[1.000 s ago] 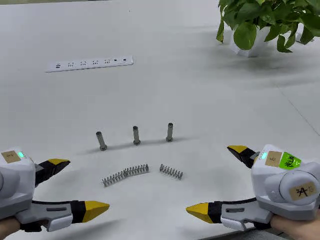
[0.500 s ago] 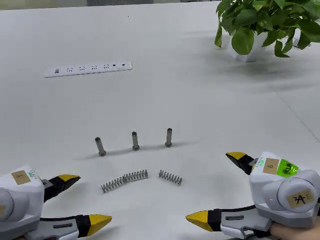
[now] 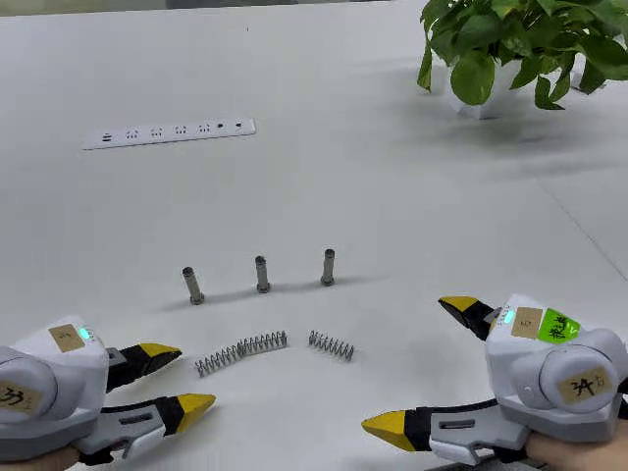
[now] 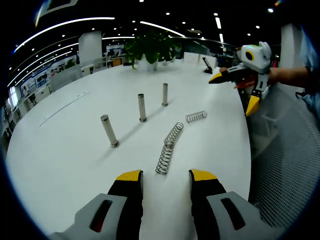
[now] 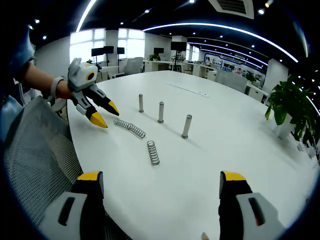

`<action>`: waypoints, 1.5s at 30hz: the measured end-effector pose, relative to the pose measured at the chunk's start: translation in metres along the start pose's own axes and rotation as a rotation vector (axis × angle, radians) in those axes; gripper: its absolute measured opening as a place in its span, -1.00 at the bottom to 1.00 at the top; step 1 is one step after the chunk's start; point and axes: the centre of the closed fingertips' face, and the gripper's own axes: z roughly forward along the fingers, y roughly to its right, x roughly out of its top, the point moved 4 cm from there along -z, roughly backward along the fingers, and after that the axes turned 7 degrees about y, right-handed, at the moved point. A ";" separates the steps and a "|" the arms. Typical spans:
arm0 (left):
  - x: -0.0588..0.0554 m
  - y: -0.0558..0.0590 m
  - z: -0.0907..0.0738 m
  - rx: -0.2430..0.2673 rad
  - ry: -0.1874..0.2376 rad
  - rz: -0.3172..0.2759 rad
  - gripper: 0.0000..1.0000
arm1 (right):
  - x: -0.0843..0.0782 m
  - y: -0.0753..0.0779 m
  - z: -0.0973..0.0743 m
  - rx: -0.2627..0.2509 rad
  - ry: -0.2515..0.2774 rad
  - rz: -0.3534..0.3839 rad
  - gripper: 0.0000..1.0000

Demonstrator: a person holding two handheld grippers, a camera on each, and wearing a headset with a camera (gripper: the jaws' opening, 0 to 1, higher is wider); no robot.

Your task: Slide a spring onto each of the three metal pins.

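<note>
Head view: my left tongs (image 3: 186, 376) narrowly parted, right tongs (image 3: 416, 364) wide, both empty.
Left gripper view: long spring (image 4: 169, 147), my side of middle pin (image 4: 142, 107), maybe two hooked; both could lift.
Right gripper view: short spring (image 5: 152, 152) near that pin might roll when pinched.

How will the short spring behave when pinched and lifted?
The short spring is thin open-coiled wire, so it probably flexes under a firm pinch. Lying on its side on the smooth table, it may roll if nudged. Likely very light.
</note>
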 end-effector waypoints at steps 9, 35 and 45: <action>0.002 -0.005 0.008 0.013 -0.020 0.015 -0.52 | 0.001 -0.001 0.000 0.001 0.002 0.001 0.95; 0.005 -0.012 0.018 -0.017 -0.220 0.109 -0.69 | 0.001 -0.001 0.000 0.000 0.008 0.008 0.94; 0.005 -0.016 0.022 -0.079 -0.337 0.138 -0.68 | 0.003 -0.002 0.000 0.000 0.010 0.008 0.94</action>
